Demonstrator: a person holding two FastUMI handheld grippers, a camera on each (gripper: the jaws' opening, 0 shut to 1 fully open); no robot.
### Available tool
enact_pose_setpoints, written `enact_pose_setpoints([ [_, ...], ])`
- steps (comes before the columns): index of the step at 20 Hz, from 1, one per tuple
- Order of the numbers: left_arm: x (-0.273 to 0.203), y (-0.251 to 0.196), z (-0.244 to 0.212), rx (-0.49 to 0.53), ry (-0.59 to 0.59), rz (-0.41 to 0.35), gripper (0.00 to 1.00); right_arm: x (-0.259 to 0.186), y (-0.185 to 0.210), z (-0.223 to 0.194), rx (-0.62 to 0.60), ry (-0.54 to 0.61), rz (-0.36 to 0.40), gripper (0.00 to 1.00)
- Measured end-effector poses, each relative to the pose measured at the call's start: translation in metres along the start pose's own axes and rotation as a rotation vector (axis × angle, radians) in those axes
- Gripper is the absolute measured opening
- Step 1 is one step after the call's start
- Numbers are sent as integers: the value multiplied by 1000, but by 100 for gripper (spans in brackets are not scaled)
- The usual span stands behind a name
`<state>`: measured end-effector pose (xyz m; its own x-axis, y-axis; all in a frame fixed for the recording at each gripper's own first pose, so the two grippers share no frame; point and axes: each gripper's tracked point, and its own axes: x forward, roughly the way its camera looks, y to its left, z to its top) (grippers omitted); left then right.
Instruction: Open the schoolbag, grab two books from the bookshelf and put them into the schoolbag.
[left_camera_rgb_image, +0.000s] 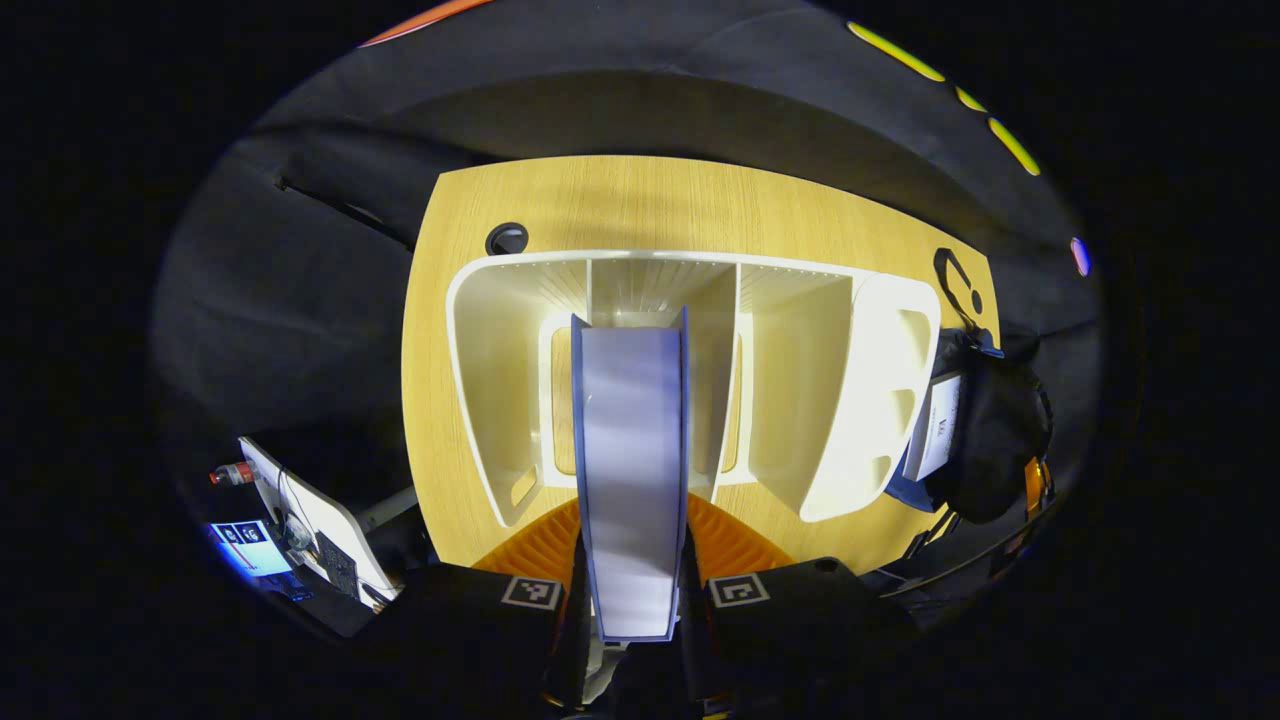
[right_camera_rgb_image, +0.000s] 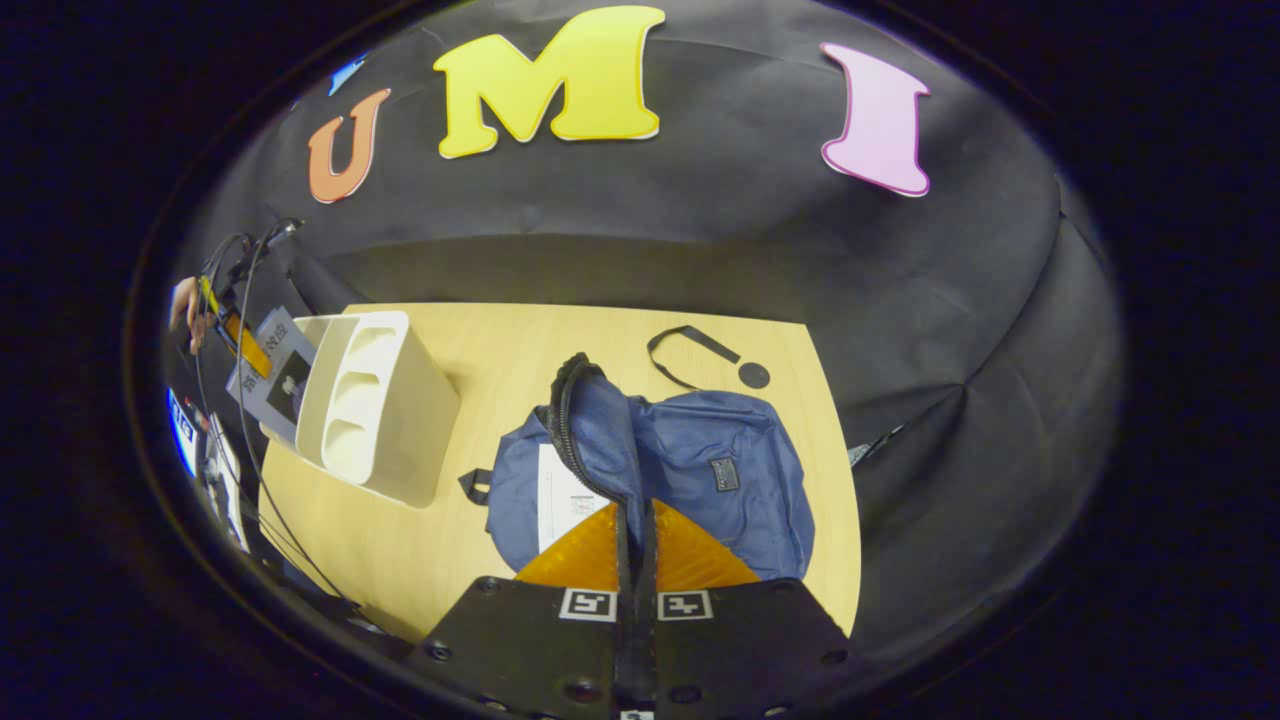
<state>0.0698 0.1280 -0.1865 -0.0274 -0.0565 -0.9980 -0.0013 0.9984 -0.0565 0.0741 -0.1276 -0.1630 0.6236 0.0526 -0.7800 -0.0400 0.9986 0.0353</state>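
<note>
The wooden worktop (right_camera_rgb_image: 520, 350) carries everything, lit pale under the dark cloth wall. On it, in the right gripper view, the blue schoolbag (right_camera_rgb_image: 720, 470) lies flat with its long axis running away from the camera toward the far edge. Its zipped rim (right_camera_rgb_image: 570, 420) is lifted into an arch, so the mouth opens toward the bookshelf side, and a white-paged book (right_camera_rgb_image: 565, 505) already sits inside that opening. A black strap (right_camera_rgb_image: 690, 355) lies loose on the wood just beyond the bag.

The cream bookshelf (left_camera_rgb_image: 800, 400) lies near the bag, between it and the worktop's other end. In the left gripper view its open compartments face the camera, dividers running away from the lens.

The left gripper (left_camera_rgb_image: 635, 600) has its jaws clamped on a second book (left_camera_rgb_image: 632, 470), one finger on each cover. The book stands on edge, page block toward the camera, long axis pointing straight ahead into the middle compartment of the bookshelf; whether it touches the shelf I cannot tell.

The right gripper (right_camera_rgb_image: 635, 560) is over the near end of the schoolbag, its jaws together on the bag's raised zipper edge, which runs down between the fingers.
</note>
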Motion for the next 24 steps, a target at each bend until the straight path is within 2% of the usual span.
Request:
enact_pose_setpoints([
  [2,-23,4,-10,11,-27,-2,42,1,2,0,-6,0,5,0],
  [3,-38,5,-17,17,-41,-11,38,1,4,1,-11,1,9,0],
  [7,-98,2,-52,66,-125,-48,38,-1,7,1,-33,3,14,0],
  [13,-190,-8,-63,74,-431,-115,39,2,7,0,-19,5,19,0],
  [15,-213,-28,-62,83,-511,-178,38,3,8,-3,-16,5,17,0],
  [18,-222,-59,-64,86,-556,-287,41,-1,8,-2,-25,-1,11,0],
  [20,-222,-92,-65,64,-544,-405,35,-4,7,-1,-23,-10,10,0],
  [22,-214,-135,-59,-8,-511,-555,38,-7,5,-1,-15,-12,11,0],
  [24,-201,-165,-58,-2,-485,-627,38,-9,-1,0,-10,-18,4,0],
])
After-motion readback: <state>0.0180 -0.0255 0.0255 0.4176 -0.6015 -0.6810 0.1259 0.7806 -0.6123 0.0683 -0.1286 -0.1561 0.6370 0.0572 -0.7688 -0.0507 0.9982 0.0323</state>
